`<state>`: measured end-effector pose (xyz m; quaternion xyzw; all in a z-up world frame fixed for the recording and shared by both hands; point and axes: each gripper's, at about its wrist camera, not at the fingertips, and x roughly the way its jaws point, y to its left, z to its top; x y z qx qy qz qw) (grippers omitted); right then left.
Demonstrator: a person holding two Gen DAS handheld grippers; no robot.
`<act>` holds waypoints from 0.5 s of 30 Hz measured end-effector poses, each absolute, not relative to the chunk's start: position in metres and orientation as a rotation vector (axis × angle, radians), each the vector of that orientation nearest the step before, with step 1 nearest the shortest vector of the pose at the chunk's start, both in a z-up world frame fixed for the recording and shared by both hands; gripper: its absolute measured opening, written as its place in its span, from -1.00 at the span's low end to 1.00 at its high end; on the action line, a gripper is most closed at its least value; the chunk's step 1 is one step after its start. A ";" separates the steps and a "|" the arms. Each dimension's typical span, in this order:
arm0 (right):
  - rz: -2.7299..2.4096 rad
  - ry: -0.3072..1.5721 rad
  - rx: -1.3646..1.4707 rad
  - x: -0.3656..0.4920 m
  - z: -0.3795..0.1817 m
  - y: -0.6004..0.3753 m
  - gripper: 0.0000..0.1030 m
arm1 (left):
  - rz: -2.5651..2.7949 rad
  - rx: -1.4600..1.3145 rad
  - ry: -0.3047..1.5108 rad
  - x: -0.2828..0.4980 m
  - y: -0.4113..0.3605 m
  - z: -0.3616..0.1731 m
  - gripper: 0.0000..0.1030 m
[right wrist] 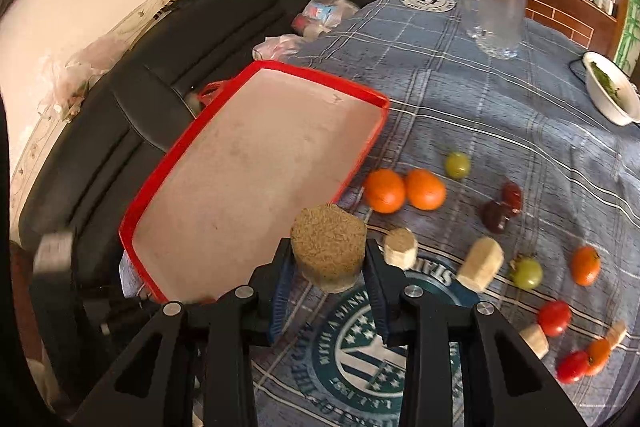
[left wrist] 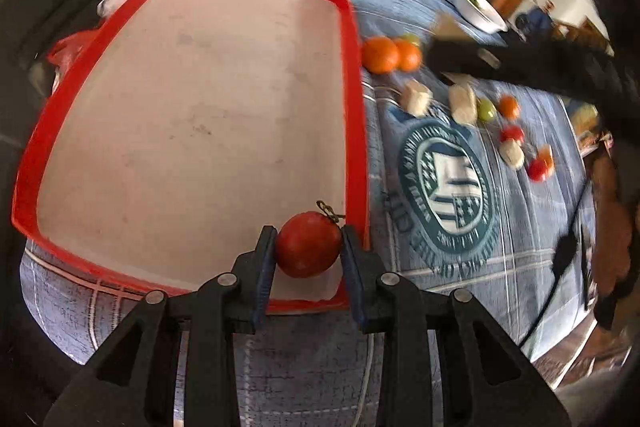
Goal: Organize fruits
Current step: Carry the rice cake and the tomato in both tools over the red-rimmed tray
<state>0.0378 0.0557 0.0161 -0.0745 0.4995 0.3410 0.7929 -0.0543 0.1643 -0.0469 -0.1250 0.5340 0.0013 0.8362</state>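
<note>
Left gripper (left wrist: 308, 247) is clamped on a red tomato (left wrist: 308, 244), a blue pad pressed to each side, dried stem pointing away from the camera; the fruit hangs over the near right corner of the red tray (left wrist: 356, 131), whose pale floor is otherwise bare in this view. Whether the tomato touches the tray floor cannot be told. Right gripper (right wrist: 329, 259) is closed on a tan, coarse-grained cylindrical chunk (right wrist: 328, 247), held end-up just beside the tray's near right edge, above the blue plaid cloth (right wrist: 460, 99). On the cloth just past that gripper lie two similar pale chunks (right wrist: 400, 248) (right wrist: 480, 263), then a green tomato (right wrist: 527, 273) and a small orange one (right wrist: 585, 265). Further right near the frame edge: two red tomatoes (right wrist: 554, 317) (right wrist: 573, 366), another orange one (right wrist: 598, 355) and two more pale pieces (right wrist: 536, 341) (right wrist: 616, 333). Beyond these, two oranges (right wrist: 384, 190) (right wrist: 425, 189) sit touching each other just beside the tray's right rim; two dark red fruits (right wrist: 496, 215) (right wrist: 512, 195) and a green one (right wrist: 457, 165) lie a little further back. At the far side of the table stand a clear glass mug (right wrist: 496, 15) and a white bowl (right wrist: 610, 95) with something green inside. A black sofa (right wrist: 132, 99) runs behind the tray, plastic bags (right wrist: 328, 11) bunched on it.
</note>
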 end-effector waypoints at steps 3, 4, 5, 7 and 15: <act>0.747 1.082 -0.168 0.042 0.013 0.067 -0.33 | 0.001 -0.306 1.115 -0.047 0.173 -0.044 -0.43; 0.752 1.082 -0.174 0.044 0.011 0.072 -0.33 | 0.011 -0.320 1.102 -0.042 0.178 -0.042 -0.43; 0.757 1.083 -0.178 0.048 0.010 0.077 -0.33 | 0.015 -0.331 1.094 -0.037 0.182 -0.041 -0.43; 0.774 1.094 -0.168 0.056 0.008 0.085 -0.33 | 0.023 -0.355 1.070 -0.027 0.190 -0.040 -0.43; 0.791 1.110 -0.210 0.087 -0.008 0.114 -0.32 | 0.015 -0.380 1.048 -0.003 0.203 -0.047 -0.43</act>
